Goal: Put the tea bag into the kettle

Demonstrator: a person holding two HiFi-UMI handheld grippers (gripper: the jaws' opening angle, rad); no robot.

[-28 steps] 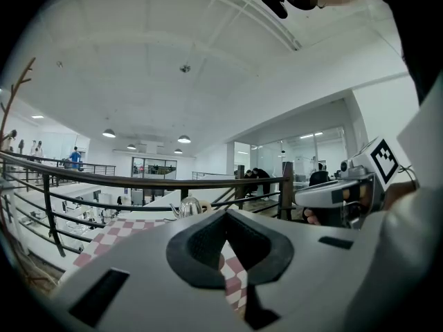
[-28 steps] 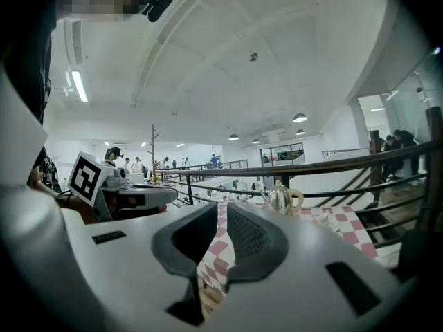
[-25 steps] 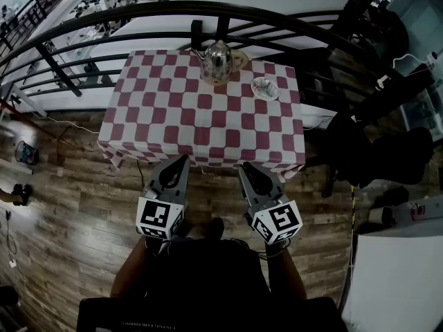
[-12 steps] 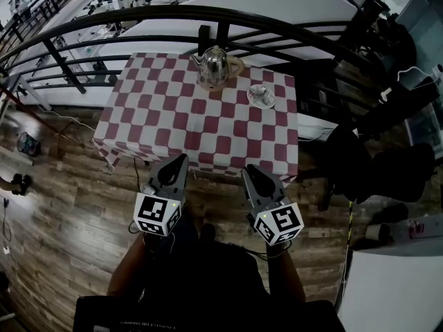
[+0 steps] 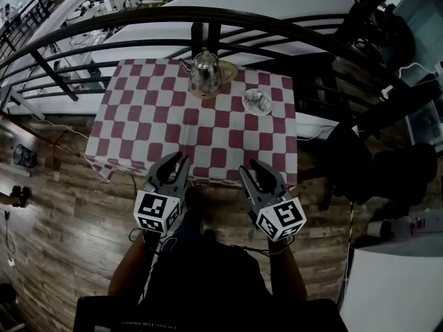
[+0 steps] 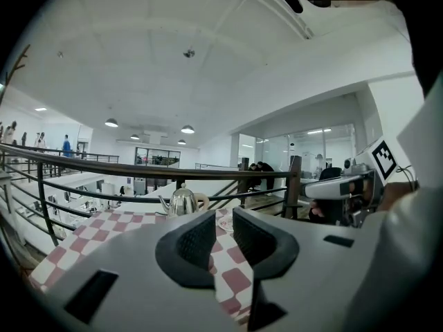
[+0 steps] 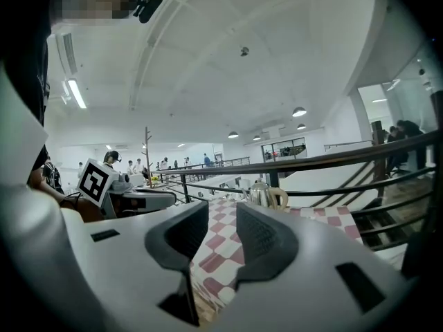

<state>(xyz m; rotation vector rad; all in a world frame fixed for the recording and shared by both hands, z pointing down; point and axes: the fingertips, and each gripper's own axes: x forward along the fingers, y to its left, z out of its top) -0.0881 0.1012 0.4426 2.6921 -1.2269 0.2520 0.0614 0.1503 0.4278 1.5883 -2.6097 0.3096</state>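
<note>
Left tool and right tool: jaws just opened, standing apart, nothing between them. The tea bag apparently lies on the saucer near the kettle, at the desk far side. Risk: a long reach may clip the kettle or grip the saucer rim

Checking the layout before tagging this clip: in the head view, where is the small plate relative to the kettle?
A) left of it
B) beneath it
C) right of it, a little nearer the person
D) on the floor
C: the plate lies on the checked cloth, right of the kettle, slightly nearer the person and apart from it.
</note>
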